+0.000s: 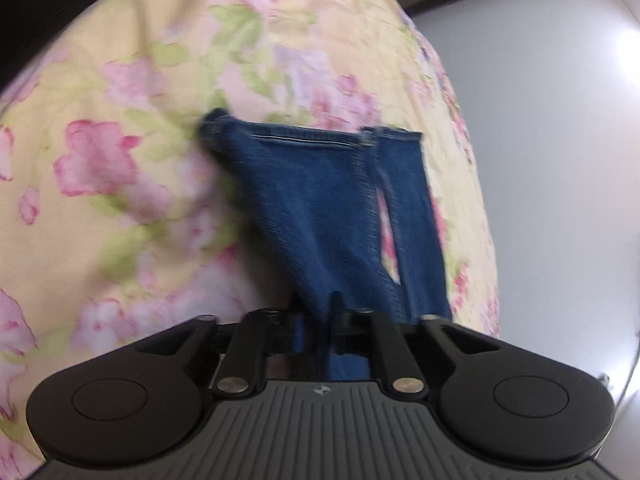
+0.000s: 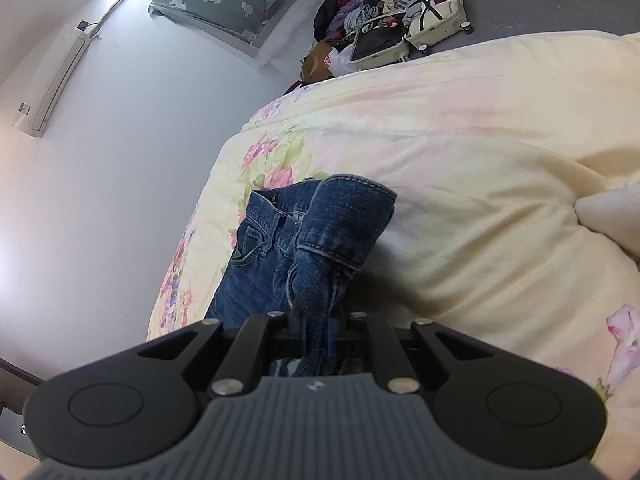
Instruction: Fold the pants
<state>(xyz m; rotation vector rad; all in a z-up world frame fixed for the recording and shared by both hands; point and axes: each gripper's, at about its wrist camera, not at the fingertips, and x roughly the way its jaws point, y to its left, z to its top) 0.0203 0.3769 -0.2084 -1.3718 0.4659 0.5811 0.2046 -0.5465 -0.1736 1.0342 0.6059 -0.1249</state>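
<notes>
An open suitcase (image 2: 420,28) sits on the floor past the bed, next to a heap of clothes (image 2: 360,4); what's inside it is too small to make out. The pants (image 1: 320,216) are dark blue jeans lying on the floral comforter (image 1: 120,160), near the bed's edge. Left gripper (image 1: 320,312) has its jaws pinched on bunched denim, legs stretching away from it. Right gripper (image 2: 320,320) is clamped tight on a hem end, cuff flopped over, waistband and pocket showing beyond

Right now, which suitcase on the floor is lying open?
The dark-lined suitcase, left of the closed cream suitcase. Its inside shows.
</notes>
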